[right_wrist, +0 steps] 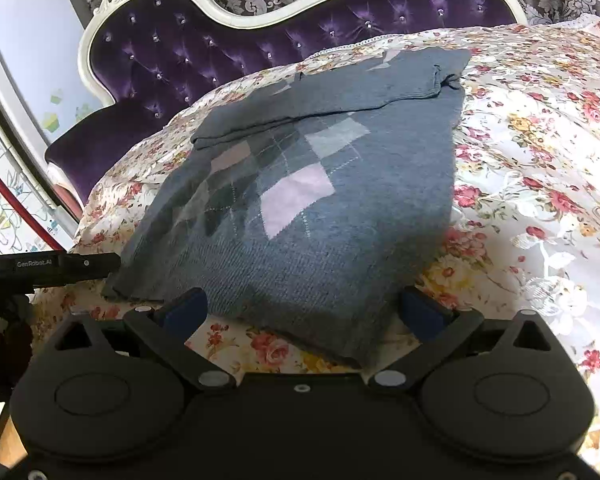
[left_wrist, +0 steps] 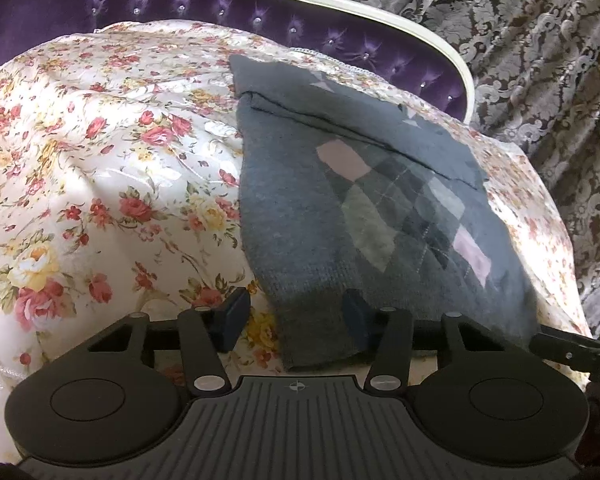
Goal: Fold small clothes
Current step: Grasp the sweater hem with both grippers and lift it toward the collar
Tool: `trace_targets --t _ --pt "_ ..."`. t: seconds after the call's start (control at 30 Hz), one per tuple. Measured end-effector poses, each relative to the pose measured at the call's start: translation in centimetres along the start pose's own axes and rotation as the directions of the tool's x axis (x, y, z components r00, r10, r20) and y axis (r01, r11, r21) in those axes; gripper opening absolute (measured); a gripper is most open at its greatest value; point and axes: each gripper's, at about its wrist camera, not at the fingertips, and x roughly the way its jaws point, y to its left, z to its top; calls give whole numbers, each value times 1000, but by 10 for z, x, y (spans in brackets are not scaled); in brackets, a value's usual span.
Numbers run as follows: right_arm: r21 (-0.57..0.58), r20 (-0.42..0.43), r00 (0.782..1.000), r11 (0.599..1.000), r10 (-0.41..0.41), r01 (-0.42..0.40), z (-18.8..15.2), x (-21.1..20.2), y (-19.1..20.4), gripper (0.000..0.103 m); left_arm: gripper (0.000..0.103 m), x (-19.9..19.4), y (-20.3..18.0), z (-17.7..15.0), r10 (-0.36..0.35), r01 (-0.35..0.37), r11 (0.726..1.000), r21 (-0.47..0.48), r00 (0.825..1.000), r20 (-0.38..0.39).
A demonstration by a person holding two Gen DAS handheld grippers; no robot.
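A grey knit sweater [left_wrist: 340, 208] with a pink and grey diamond pattern lies folded on the floral cover [left_wrist: 100, 160], a sleeve laid across its far part. My left gripper [left_wrist: 296, 316] sits at its near left corner. The corner lies between the fingers; the left pad [left_wrist: 236, 312] stands clear of the cloth. In the right wrist view the same sweater [right_wrist: 320, 200] fills the middle. My right gripper [right_wrist: 304, 310] stands wide open with the sweater's near hem between its fingers, which do not press on it. A black part of the left gripper [right_wrist: 60, 264] shows at the sweater's left edge.
Behind the cover rises a purple tufted headboard [right_wrist: 180, 52] with a white curved frame. A dark patterned curtain [left_wrist: 540, 60] hangs behind and to the right. A wall with cartoon stickers [right_wrist: 20, 80] is at the left of the right wrist view.
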Motion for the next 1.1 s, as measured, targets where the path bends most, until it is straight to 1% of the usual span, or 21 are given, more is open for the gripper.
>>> trace_targets --t 0.13,0.3,0.5,0.53,0.57,0.6,0.67,0.73,0.83,0.93,1.0,1.1 --pt "7 1 1000 1000 4 -4 0 0 -1 102 48 -1 2 0 -15 15 1000 -14 1000 -10" --pt "5 1 1000 1000 5 -5 0 0 -1 103 46 5 -1 2 -19 19 1000 -3 1000 -25" --pt "13 9 1000 1000 9 -9 -1 0 -1 103 45 15 -8 7 -55 56 998 18 998 -34" --pt "16 11 1000 1000 10 -10 -1 -1 0 103 37 16 -9 7 -57 58 998 20 998 -31" --pt "18 13 1000 1000 11 -11 -1 -1 -1 103 21 17 -9 6 -54 54 998 21 998 -31" --pt "20 14 1000 1000 11 -12 -2 -1 -1 103 15 17 -7 6 -49 49 999 13 998 -31" --pt "25 17 1000 1000 13 -14 -2 -1 -1 103 10 16 -1 5 -62 61 998 -28 998 -24" --pt "29 20 1000 999 16 -16 -2 -1 -1 103 9 14 6 3 -71 70 995 -66 997 -18" --pt "34 21 1000 999 21 -21 -1 0 -2 103 7 8 10 0 -53 53 996 -70 999 2" --pt "35 22 999 999 27 -28 0 2 -2 103 6 2 16 -1 -52 54 994 -91 998 22" --pt "34 22 999 999 28 -29 0 3 -2 103 4 -2 19 0 -44 48 994 -101 998 39" --pt "39 27 999 999 28 -29 0 4 -2 103 4 -1 22 0 -40 43 994 -105 999 29"
